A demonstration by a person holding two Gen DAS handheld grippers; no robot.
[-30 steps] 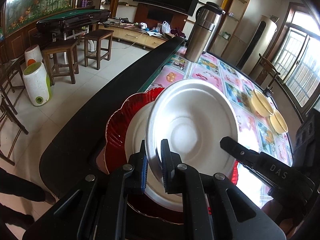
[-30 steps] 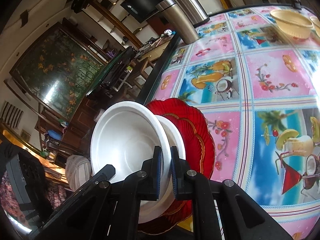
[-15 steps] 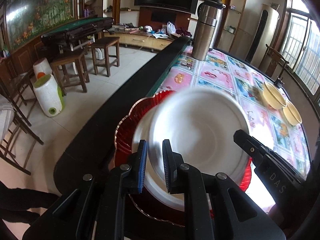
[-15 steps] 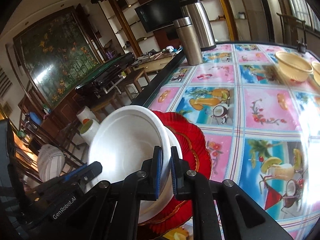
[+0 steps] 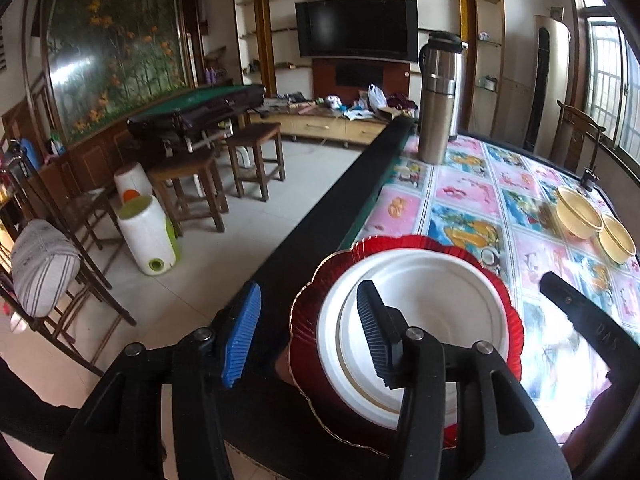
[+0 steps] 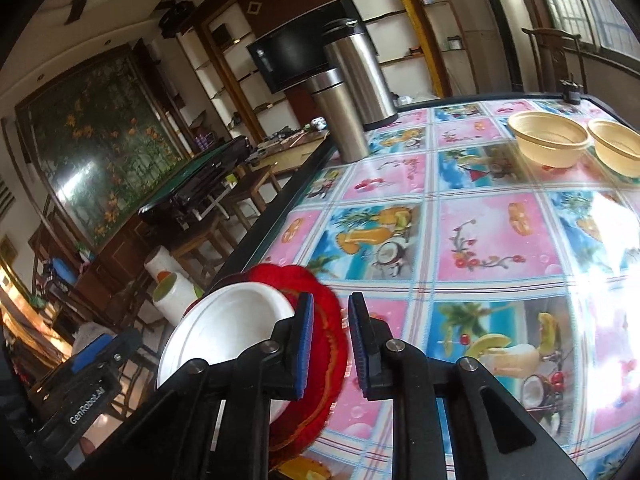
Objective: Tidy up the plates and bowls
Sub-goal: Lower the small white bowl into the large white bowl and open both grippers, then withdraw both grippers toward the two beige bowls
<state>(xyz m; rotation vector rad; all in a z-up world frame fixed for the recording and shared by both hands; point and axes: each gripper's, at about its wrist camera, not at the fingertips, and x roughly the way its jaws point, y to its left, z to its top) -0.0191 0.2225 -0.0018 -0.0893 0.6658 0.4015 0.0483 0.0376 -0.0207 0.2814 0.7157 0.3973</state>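
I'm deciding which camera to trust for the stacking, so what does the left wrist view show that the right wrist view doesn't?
Only the left wrist view looks down into the white bowl, showing it nested on a white plate inside the red plate, with the left gripper open.

Only the right wrist view shows the right gripper open beside the red plate's rim, and two separate steel flasks.

Both show the stack, the two yellow bowls and the fruit-print tablecloth.
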